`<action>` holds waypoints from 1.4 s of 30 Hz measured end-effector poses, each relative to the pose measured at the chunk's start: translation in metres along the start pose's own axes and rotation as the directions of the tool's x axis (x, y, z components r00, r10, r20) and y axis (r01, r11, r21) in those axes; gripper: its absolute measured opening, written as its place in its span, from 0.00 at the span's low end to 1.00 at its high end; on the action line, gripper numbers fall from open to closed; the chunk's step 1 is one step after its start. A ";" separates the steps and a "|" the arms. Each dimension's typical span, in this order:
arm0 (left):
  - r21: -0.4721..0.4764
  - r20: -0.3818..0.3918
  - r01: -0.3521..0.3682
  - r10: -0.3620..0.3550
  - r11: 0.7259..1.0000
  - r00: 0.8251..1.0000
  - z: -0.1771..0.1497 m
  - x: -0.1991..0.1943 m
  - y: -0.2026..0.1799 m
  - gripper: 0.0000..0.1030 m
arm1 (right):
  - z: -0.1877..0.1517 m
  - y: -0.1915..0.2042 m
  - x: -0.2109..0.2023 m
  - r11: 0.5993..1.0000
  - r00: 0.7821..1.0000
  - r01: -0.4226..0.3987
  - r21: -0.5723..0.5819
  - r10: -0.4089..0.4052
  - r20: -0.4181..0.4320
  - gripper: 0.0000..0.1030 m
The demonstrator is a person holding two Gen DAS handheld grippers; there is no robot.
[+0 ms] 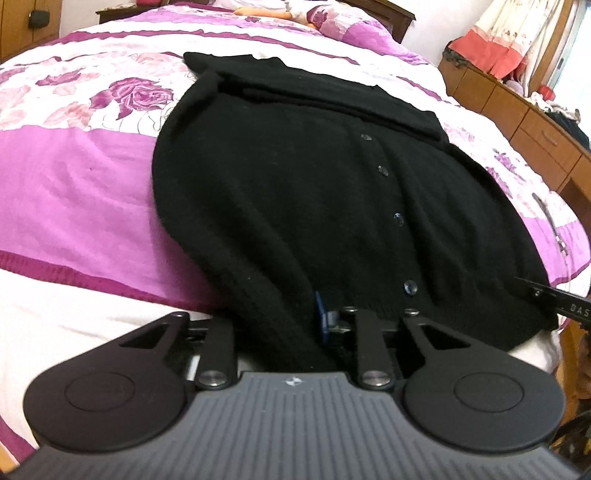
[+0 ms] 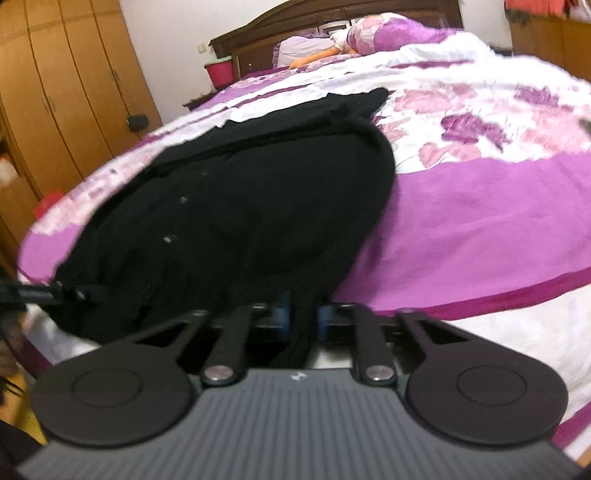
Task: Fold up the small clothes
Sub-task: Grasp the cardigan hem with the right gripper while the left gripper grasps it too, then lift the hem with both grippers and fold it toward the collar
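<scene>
Item, nearest the lens in both wrist views: grey ribbed gripper body with two black round discs and black linkage arms running forward to blue-padded fingers.

Left gripper (image 1: 295, 325): the near hem of the black cardigan (image 1: 295, 192) is gathered down between its fingers; one blue pad (image 1: 320, 314) shows at the right of the bunched knit, the other is hidden by the cloth. Jaws drawn in and pinching the hem.

Right gripper (image 2: 300, 317): two blue pads stand close on either side of a narrow fold of the same cardigan (image 2: 240, 206), which hangs down between them. Jaws clamped on the hem edge.

Each gripper's tip also appears at the edge of the other's view, a black bar meeting the cardigan's other hem corner.

Cardigan: black knit, small dark buttons (image 1: 383, 170) in a row down the front. It lies flat on the bedspread, hem toward the cameras at the near edge of the bed, upper part further up the bed with a sleeve folded across the top. The right wrist view is somewhat blurred.

Bedspread (image 1: 74, 192): white and magenta bands with a rose print, covering the whole bed.

Surroundings: dark wooden headboard (image 2: 295, 22) with pillows in matching print; red bucket (image 2: 221, 72) beside the headboard; wooden wardrobe (image 2: 66, 92) along one wall; wooden drawer unit (image 1: 517, 118) on the other side with clothes piled on top.
</scene>
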State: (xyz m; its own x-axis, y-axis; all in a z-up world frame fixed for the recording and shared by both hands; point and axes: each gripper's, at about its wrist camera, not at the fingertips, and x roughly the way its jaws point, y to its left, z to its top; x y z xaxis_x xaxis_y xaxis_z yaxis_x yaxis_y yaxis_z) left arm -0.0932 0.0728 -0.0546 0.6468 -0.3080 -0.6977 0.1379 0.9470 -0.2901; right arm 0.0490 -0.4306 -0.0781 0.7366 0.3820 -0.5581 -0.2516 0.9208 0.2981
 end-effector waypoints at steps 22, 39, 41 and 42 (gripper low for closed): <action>-0.196 0.376 0.134 -0.052 0.971 0.925 0.116 -0.061 0.006 0.06 | 0.094 -0.013 -0.013 0.932 0.915 -0.275 0.235 0.179 0.362 0.09; -0.197 0.480 0.013 0.085 0.980 0.873 0.239 0.006 -0.006 0.05 | 0.192 -0.010 0.054 0.962 0.860 -0.170 0.211 0.040 0.509 0.09; -0.189 0.477 -0.009 0.099 0.982 0.873 0.249 0.022 -0.003 0.05 | 0.199 -0.010 0.065 0.965 0.861 -0.153 0.213 0.025 0.507 0.09; -0.186 0.472 -0.014 0.102 0.982 0.876 0.254 0.031 0.000 0.06 | 0.202 -0.011 0.072 0.968 0.863 -0.138 0.210 0.014 0.506 0.09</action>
State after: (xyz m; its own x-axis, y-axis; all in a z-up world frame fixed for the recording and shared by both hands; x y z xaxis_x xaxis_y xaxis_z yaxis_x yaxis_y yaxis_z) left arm 0.1171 0.0861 0.0900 0.9343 -0.1300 -0.3318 -0.0132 0.9178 -0.3968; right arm 0.2320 -0.4291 0.0352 0.9495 0.3020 -0.0858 -0.2136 0.8218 0.5283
